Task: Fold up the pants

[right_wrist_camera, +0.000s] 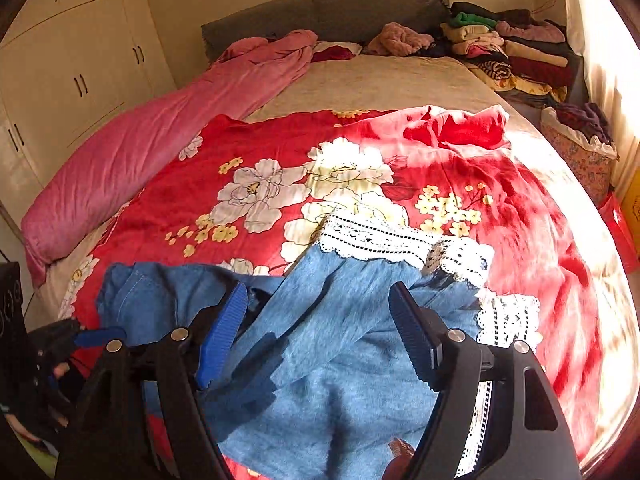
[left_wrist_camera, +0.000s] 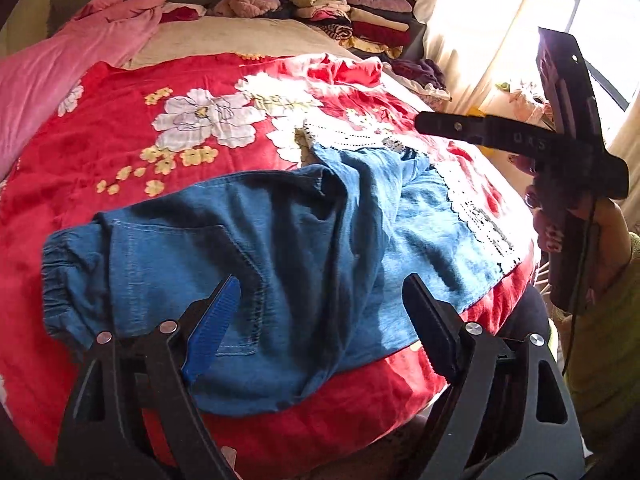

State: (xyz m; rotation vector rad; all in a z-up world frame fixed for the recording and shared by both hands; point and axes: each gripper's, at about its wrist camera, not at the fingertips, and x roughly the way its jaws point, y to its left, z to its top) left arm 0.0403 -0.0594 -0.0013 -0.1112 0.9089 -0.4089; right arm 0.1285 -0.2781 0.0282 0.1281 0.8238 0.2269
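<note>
Your blue denim pants (left_wrist_camera: 256,264) with white lace hems (right_wrist_camera: 376,240) lie crumpled on the red floral blanket (left_wrist_camera: 120,128), at its near edge. Both your left tongs (left_wrist_camera: 320,312) and right tongs (right_wrist_camera: 320,320) hover above the denim, spread apart, gripping nothing.

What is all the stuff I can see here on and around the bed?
pants: one pair, blue denim with white lace hems, spread near the bed's front edge
blanket: one, red with white flowers, under the pants
quilt: one, pink, rolled along the bed's left side
clothes pile: one stack, mixed colours, far right corner
basket: one, floral, right of the bed
wardrobe: one, cream, left wall
left gripper: black, open above the pants
right gripper: black, open above the pants
</note>
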